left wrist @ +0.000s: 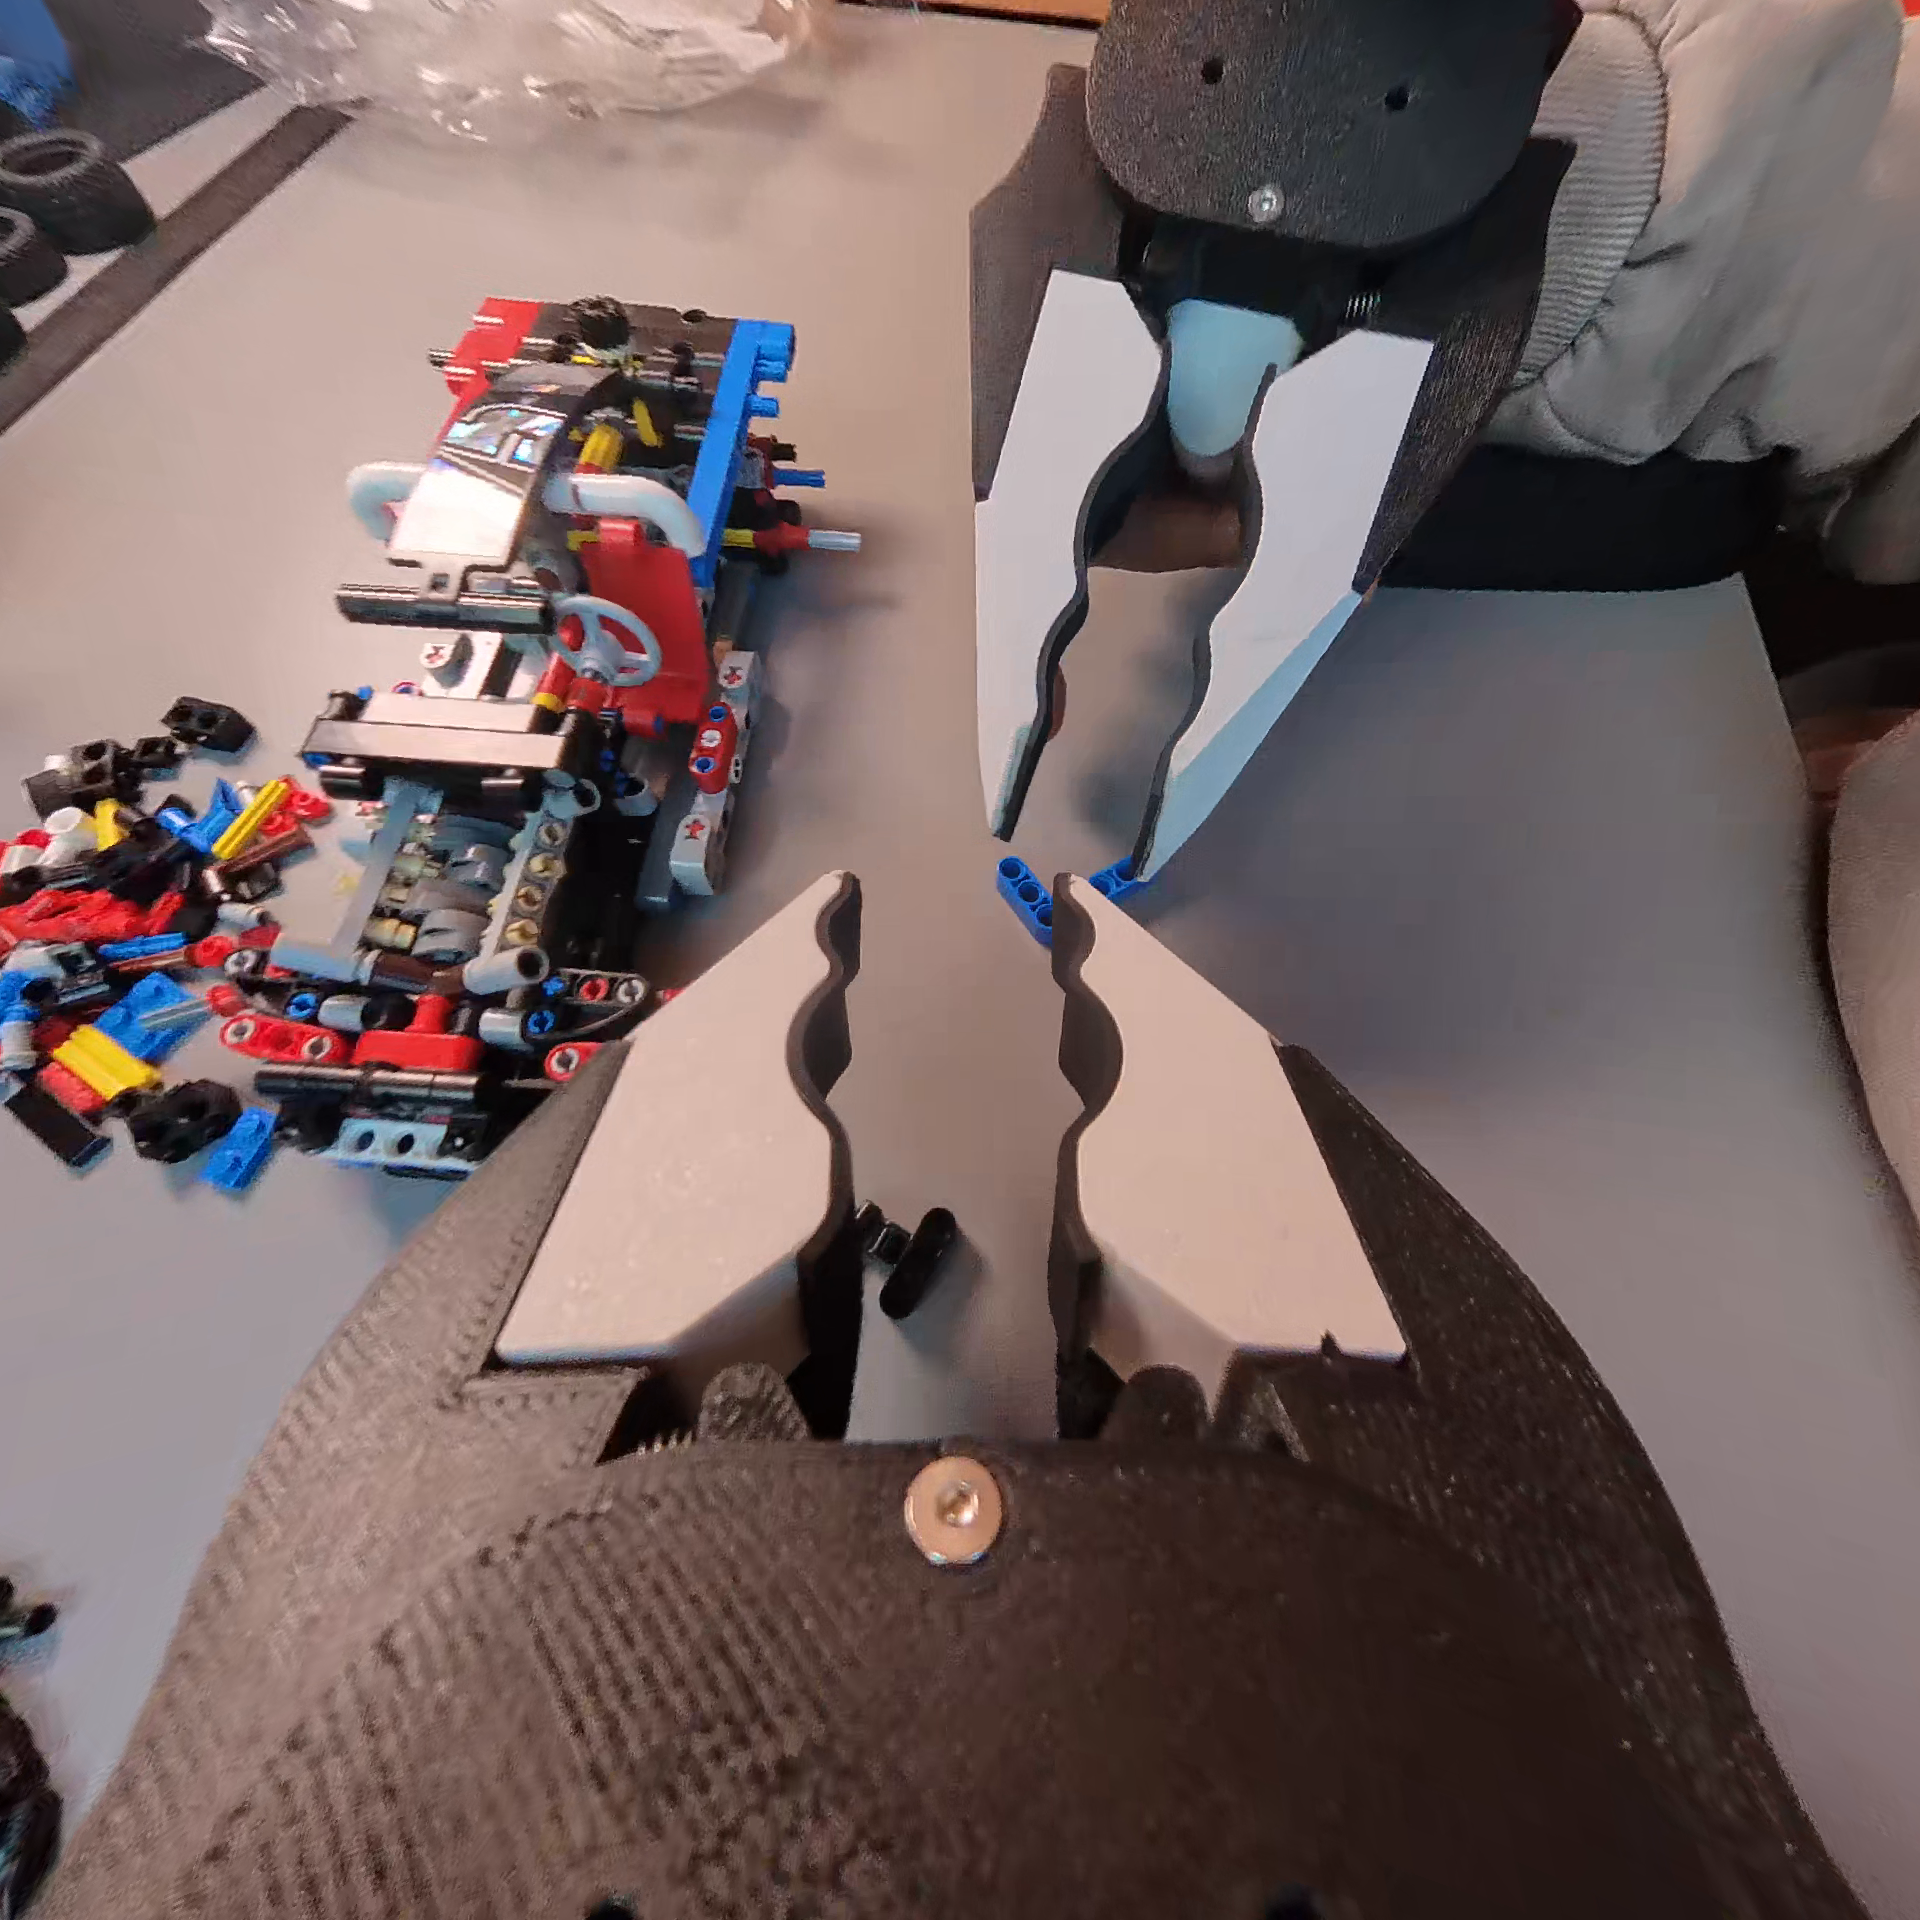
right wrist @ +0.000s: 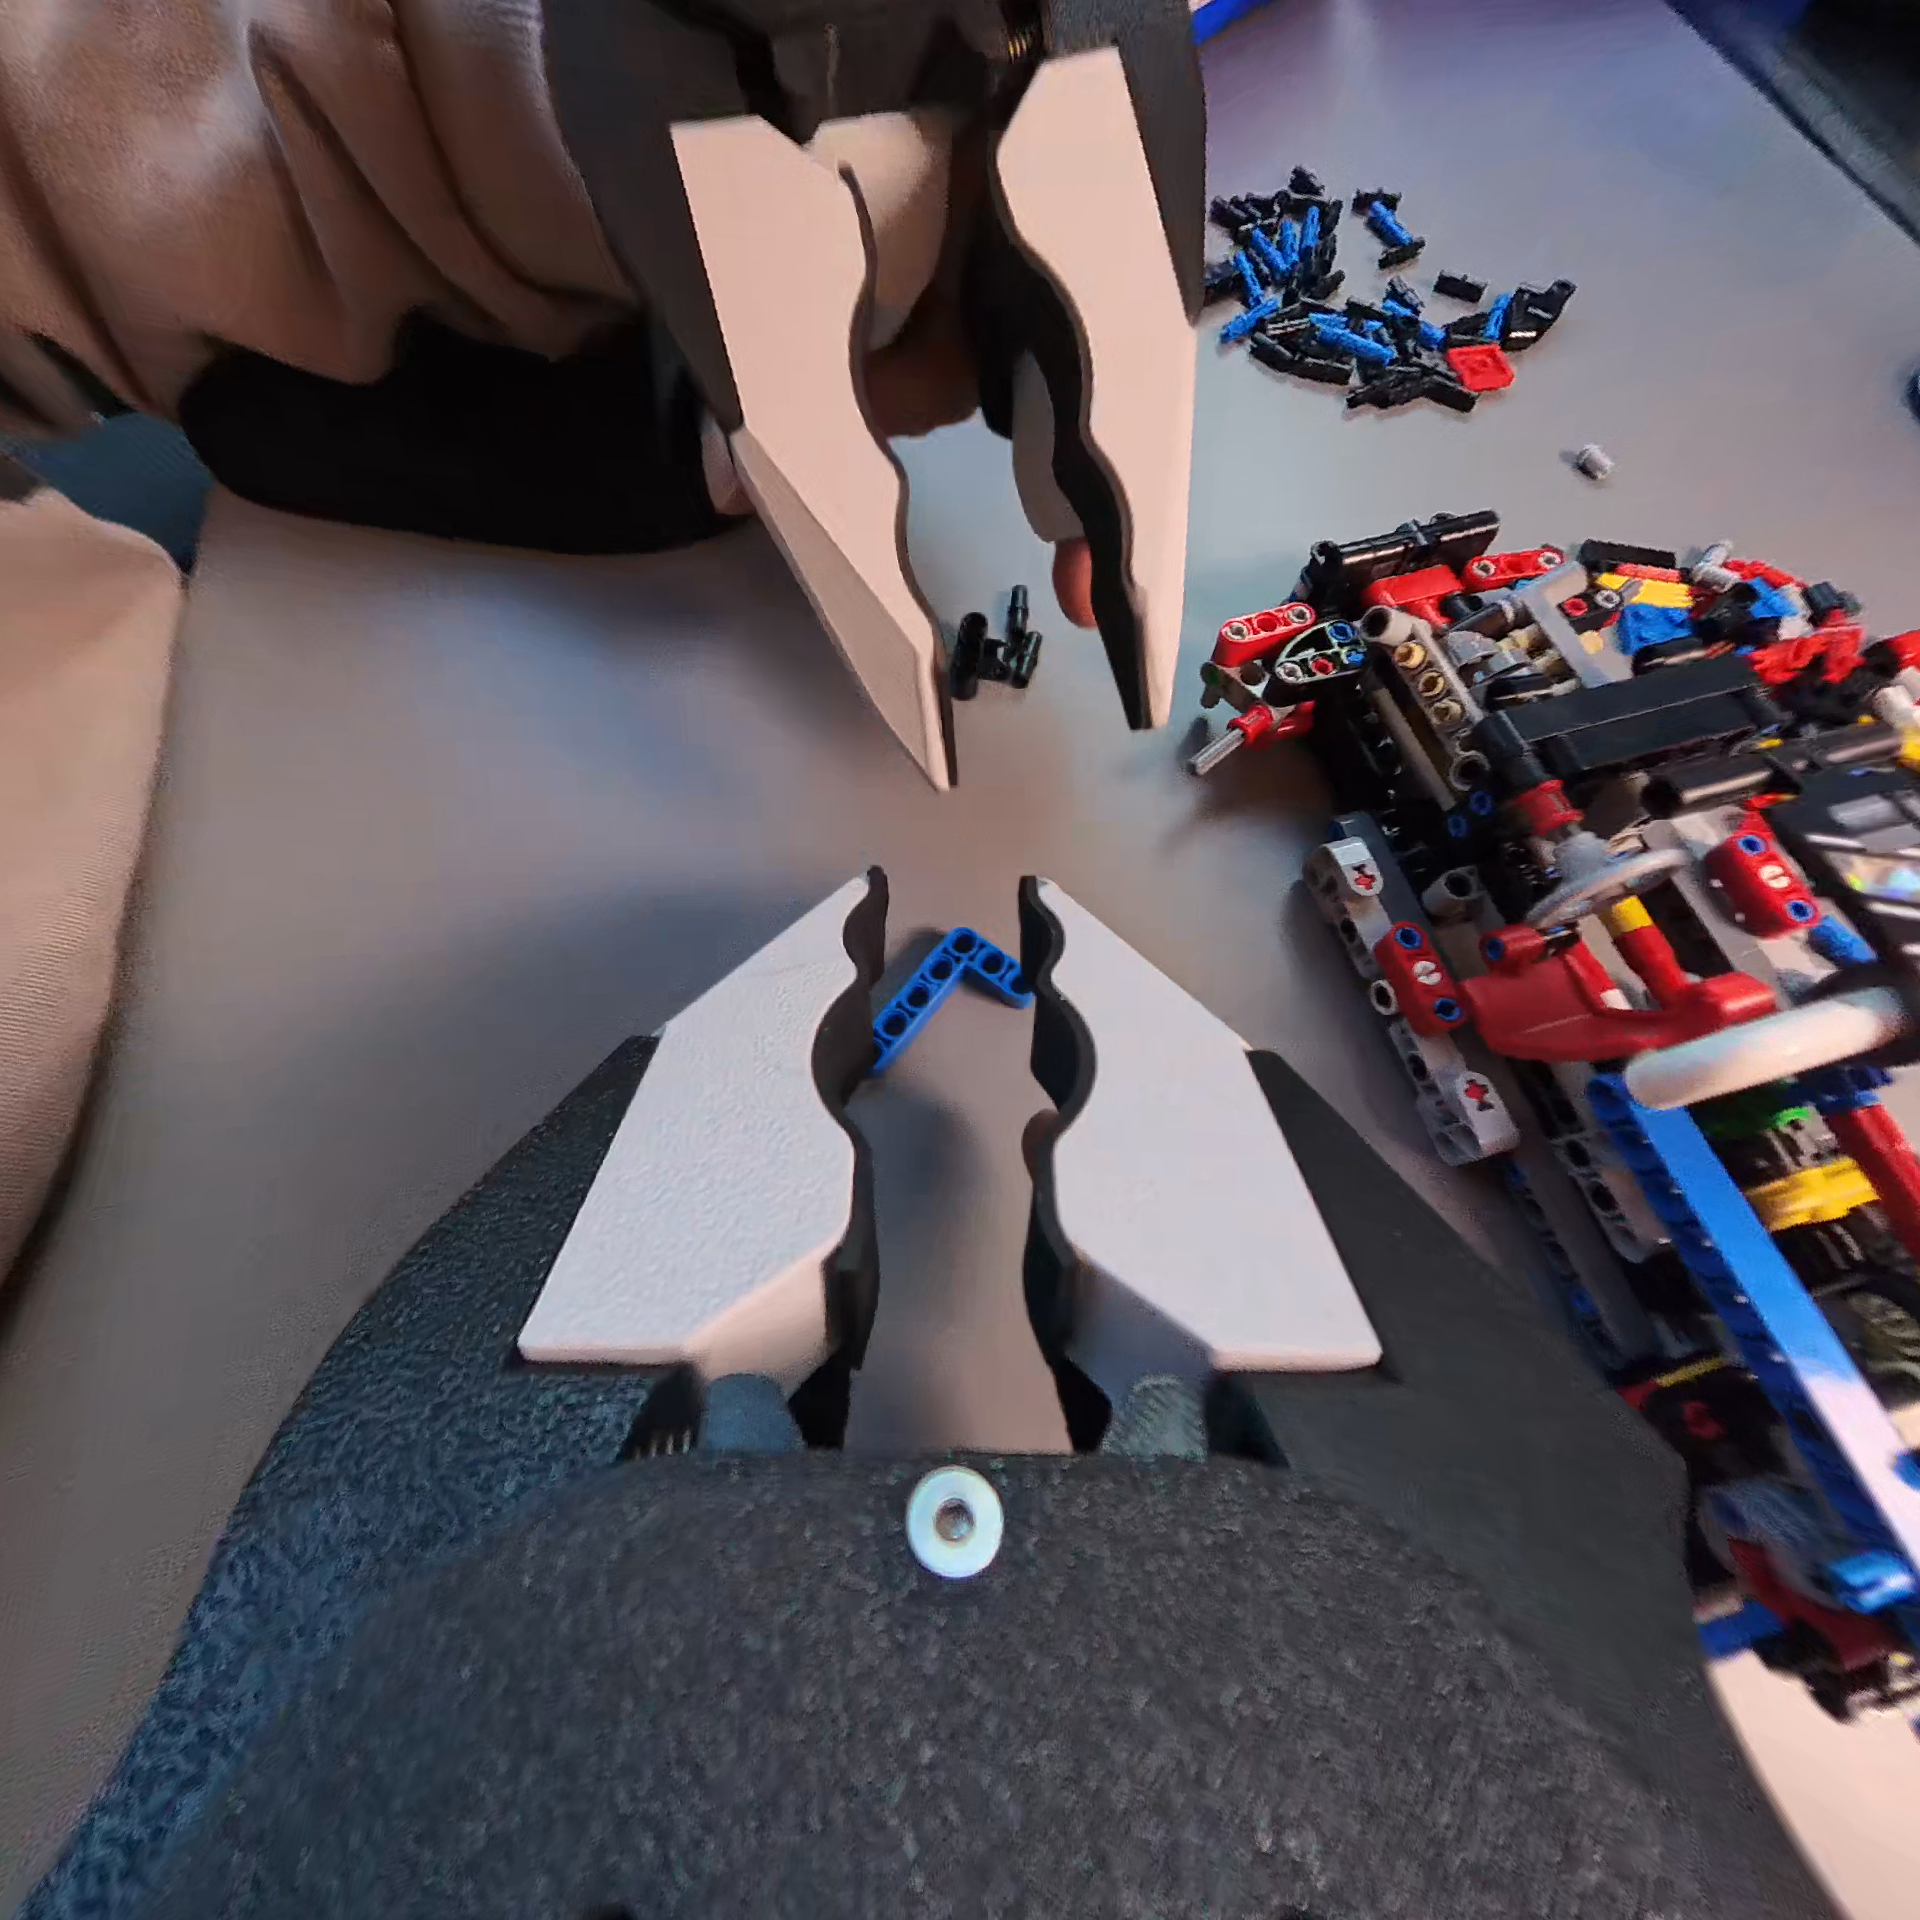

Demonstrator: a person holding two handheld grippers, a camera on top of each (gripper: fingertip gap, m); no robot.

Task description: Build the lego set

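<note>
- Grey bench (left wrist: 1455, 935), with both grippers tip to tip over it.
- Left: loose Lego pieces (left wrist: 114, 935), then the half-built Lego car (left wrist: 540, 675).
- Centre: left gripper (left wrist: 956, 904), jaws apart and empty, over a small black connector (left wrist: 914, 1257).
- Right: right gripper (right wrist: 951, 894), jaws apart, straddling a blue angled beam (right wrist: 935, 987) flat on the bench.

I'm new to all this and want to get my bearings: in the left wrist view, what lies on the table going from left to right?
Loose pile of small pieces → part-built lego vehicle → small black connector piece → blue angled beam, beside the right gripper tips.
</note>
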